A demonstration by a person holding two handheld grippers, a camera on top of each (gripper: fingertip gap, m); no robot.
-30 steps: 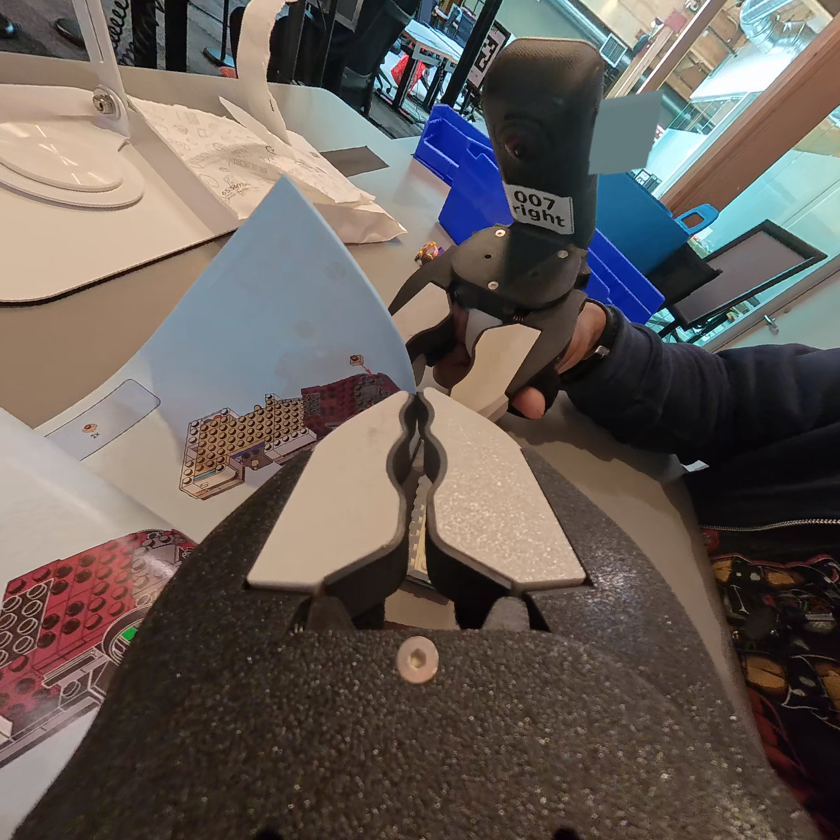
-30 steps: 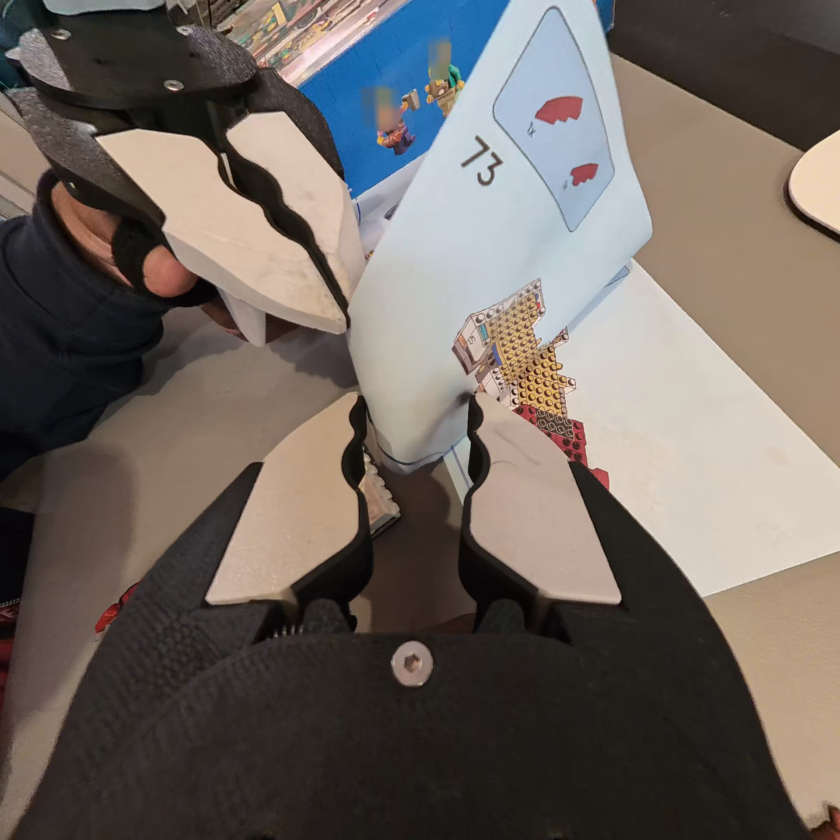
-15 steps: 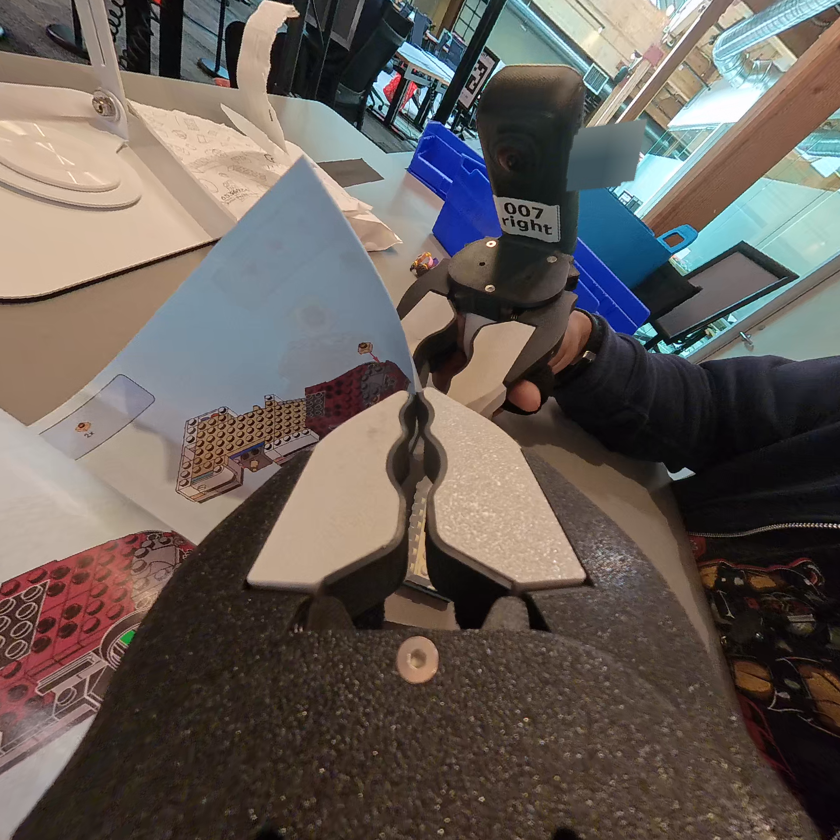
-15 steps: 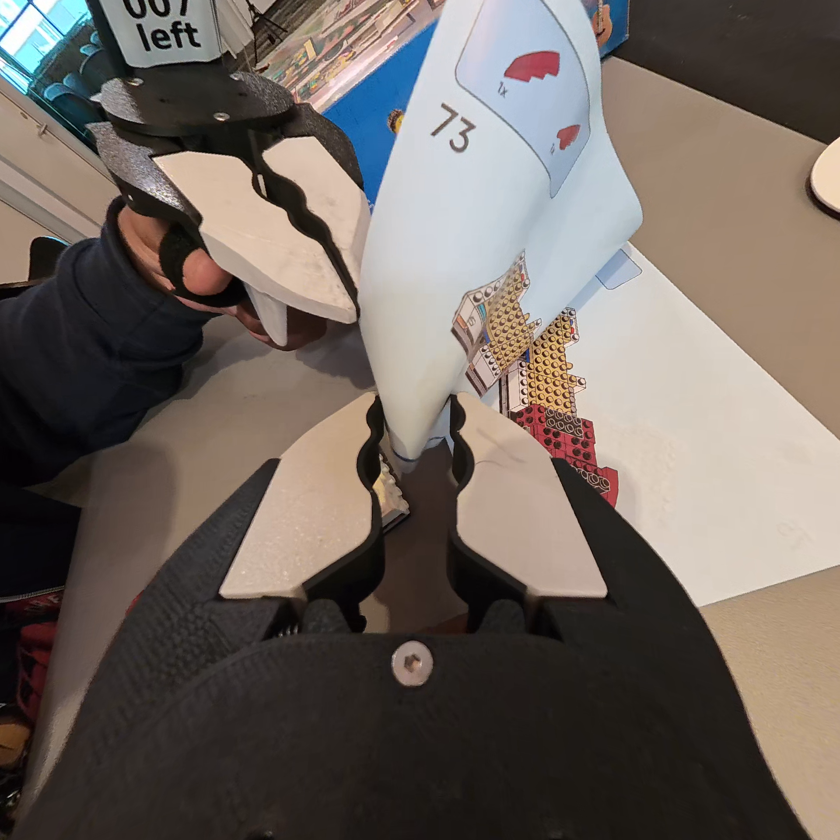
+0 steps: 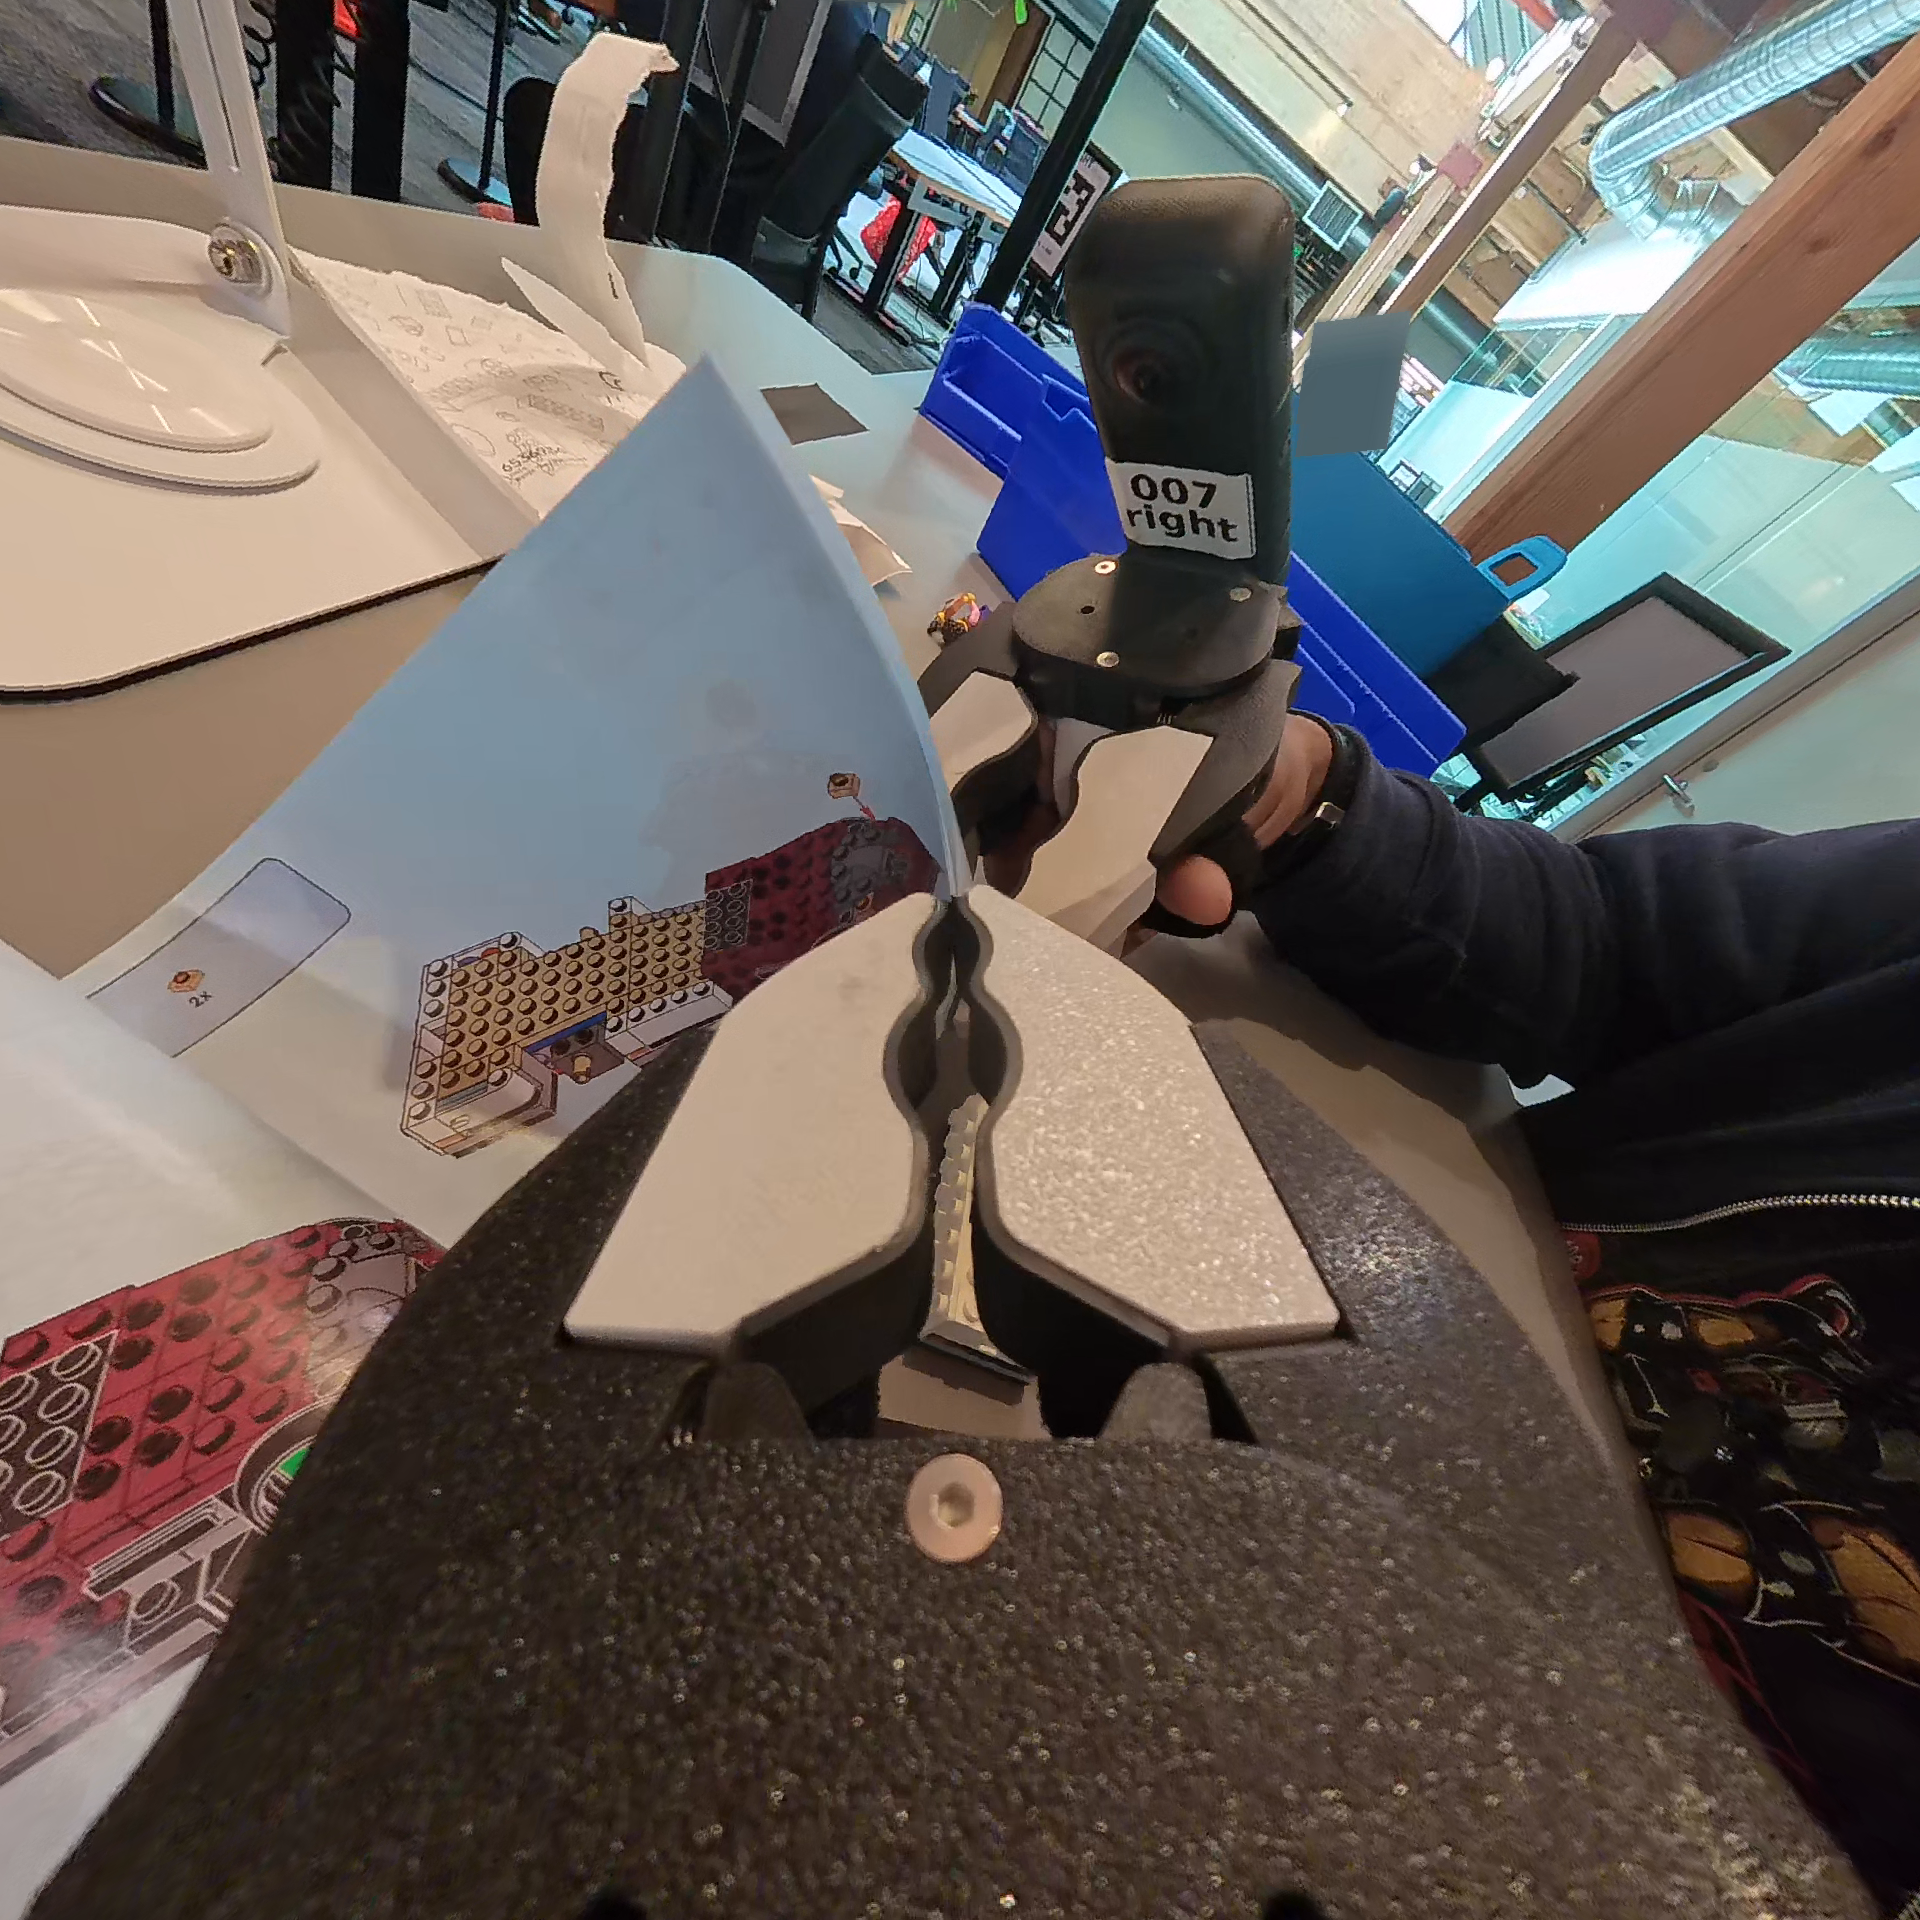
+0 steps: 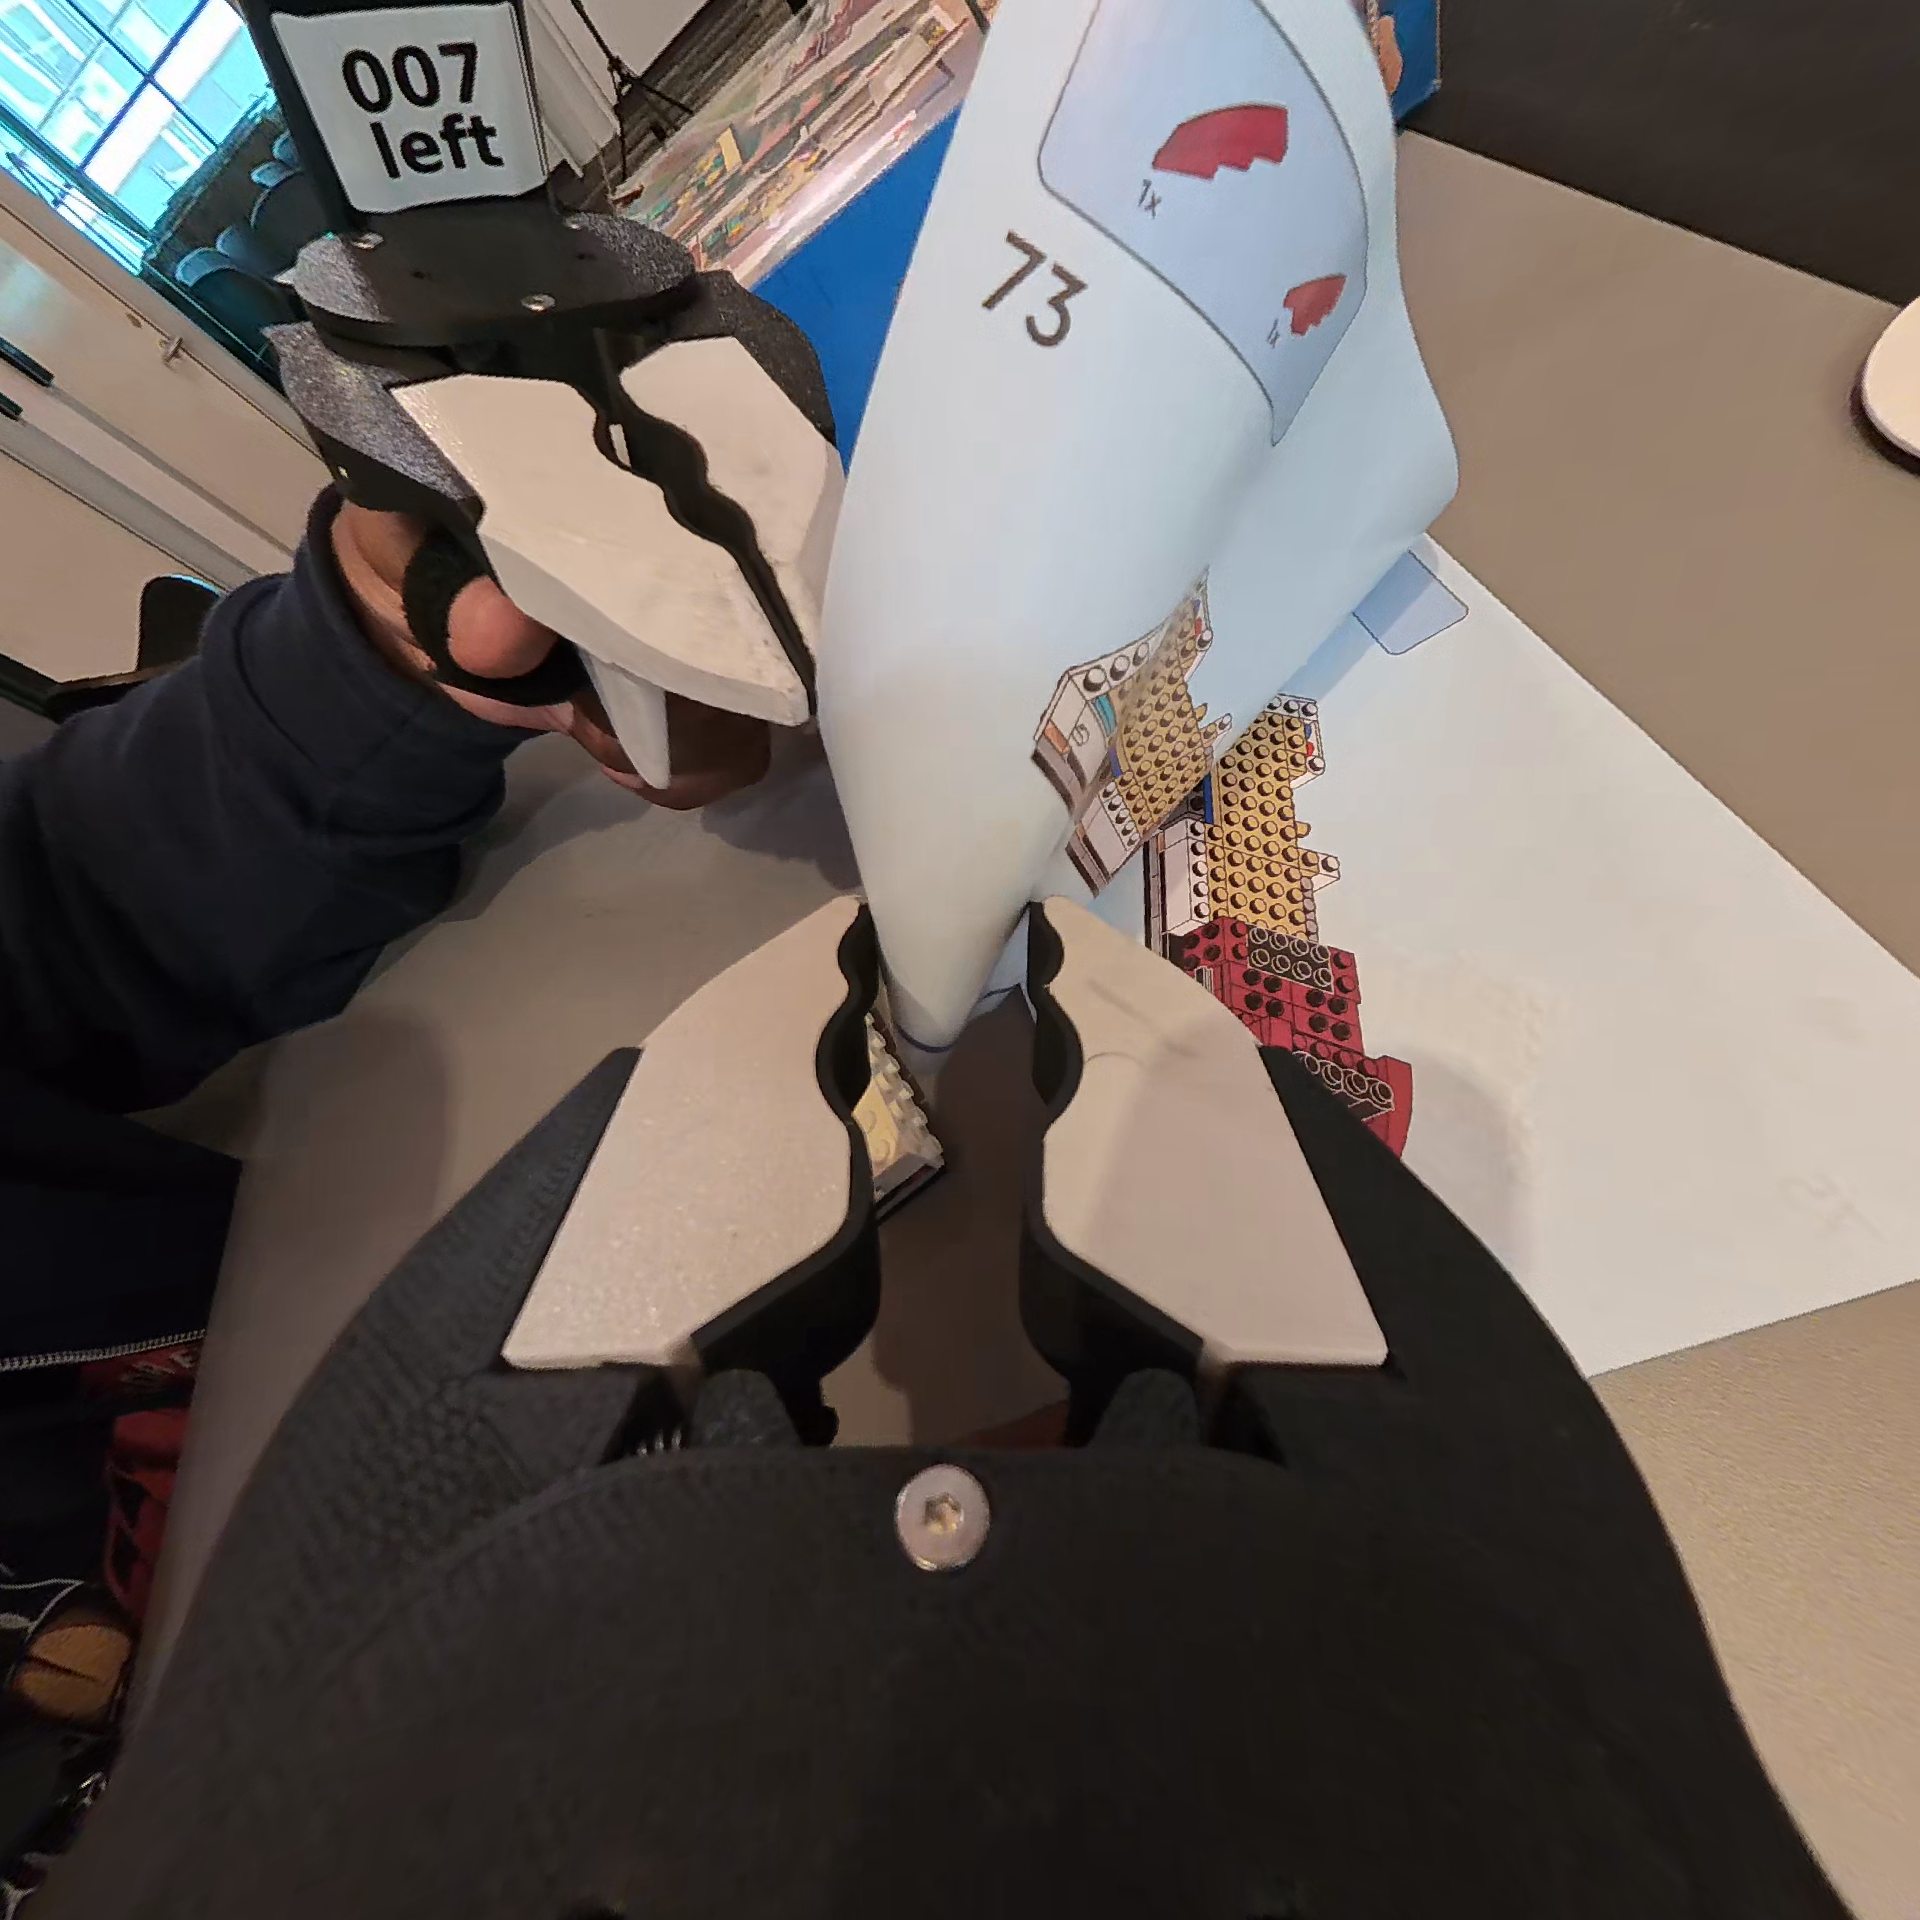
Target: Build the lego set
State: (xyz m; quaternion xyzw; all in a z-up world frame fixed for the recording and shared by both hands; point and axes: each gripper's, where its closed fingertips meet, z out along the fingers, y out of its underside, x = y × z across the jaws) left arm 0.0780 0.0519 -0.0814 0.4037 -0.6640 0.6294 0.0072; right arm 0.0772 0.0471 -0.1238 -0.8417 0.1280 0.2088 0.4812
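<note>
Left wrist view: the left gripper point(image 5: 951, 914) has its tips pinched together on the edge of a lifted pale blue page point(image 5: 582, 727) of a building-brick booklet lying at the near edge of the grey table point(image 5: 208, 790); blue bins point(image 5: 1049, 457) stand behind.

Right wrist view: the right gripper point(image 6: 951, 935) stands part open, the page's curled corner point(image 6: 940, 966) between its fingers; whether they press it is unclear. A flat page point(image 6: 1558, 935) lies beyond.

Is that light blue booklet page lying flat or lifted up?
Lifted: the page stands curled above the open booklet, its lower corner between the right gripper fingers.
</note>
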